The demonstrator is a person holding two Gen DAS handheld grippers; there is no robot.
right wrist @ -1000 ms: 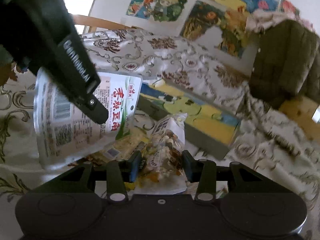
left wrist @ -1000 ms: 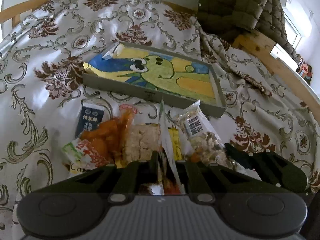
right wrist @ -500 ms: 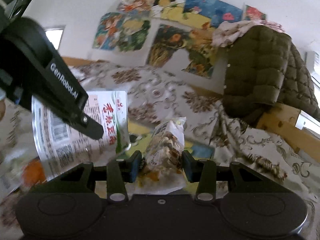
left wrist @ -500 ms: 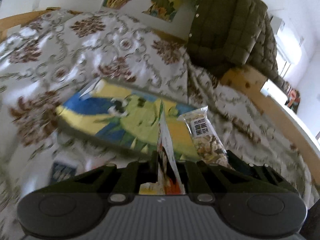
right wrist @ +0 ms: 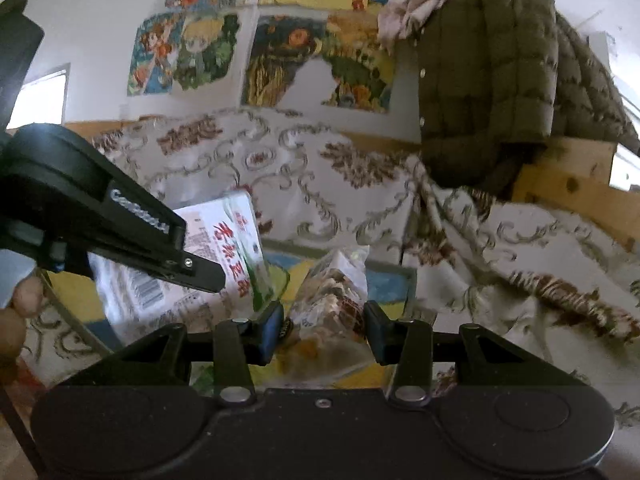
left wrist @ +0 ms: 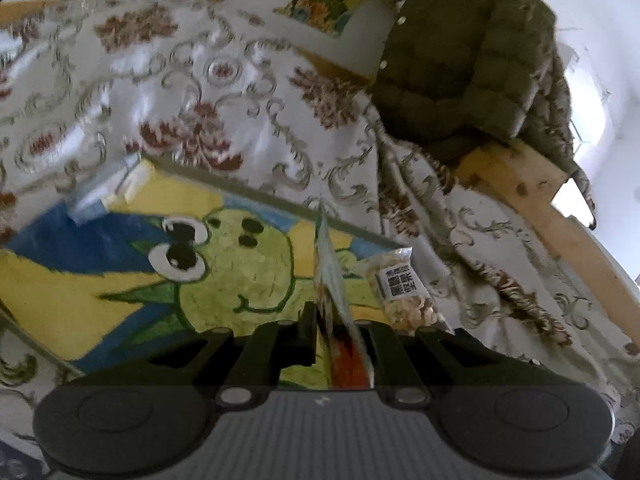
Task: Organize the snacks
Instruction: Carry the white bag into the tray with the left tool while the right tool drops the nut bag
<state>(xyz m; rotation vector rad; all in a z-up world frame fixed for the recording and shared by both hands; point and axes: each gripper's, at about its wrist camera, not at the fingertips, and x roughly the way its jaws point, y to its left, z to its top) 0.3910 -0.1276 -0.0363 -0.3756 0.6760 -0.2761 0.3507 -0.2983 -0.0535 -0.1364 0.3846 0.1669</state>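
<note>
My left gripper [left wrist: 340,332] is shut on a flat white and green snack packet [left wrist: 326,272], seen edge-on here. It hangs over a shallow grey tray [left wrist: 248,196] whose floor is painted with a green cartoon creature. In the right wrist view the same packet [right wrist: 224,264] shows its printed face, pinched by the left gripper [right wrist: 200,272]. My right gripper [right wrist: 324,320] is shut on a clear packet of mixed nuts [right wrist: 332,300], held beside the other packet above the tray's right end [right wrist: 384,280]. The nut packet [left wrist: 404,292] also shows in the left wrist view.
The tray lies on a floral bedspread [left wrist: 240,92]. An olive quilted jacket [left wrist: 460,60] hangs over a wooden bed rail [left wrist: 540,208] at the right. Posters [right wrist: 280,60] cover the wall behind. A person's fingers [right wrist: 20,308] show at the left edge.
Both grippers have carried their packets forward from the snack pile to above the tray. The pile has dropped out of view. The grips are unchanged.
</note>
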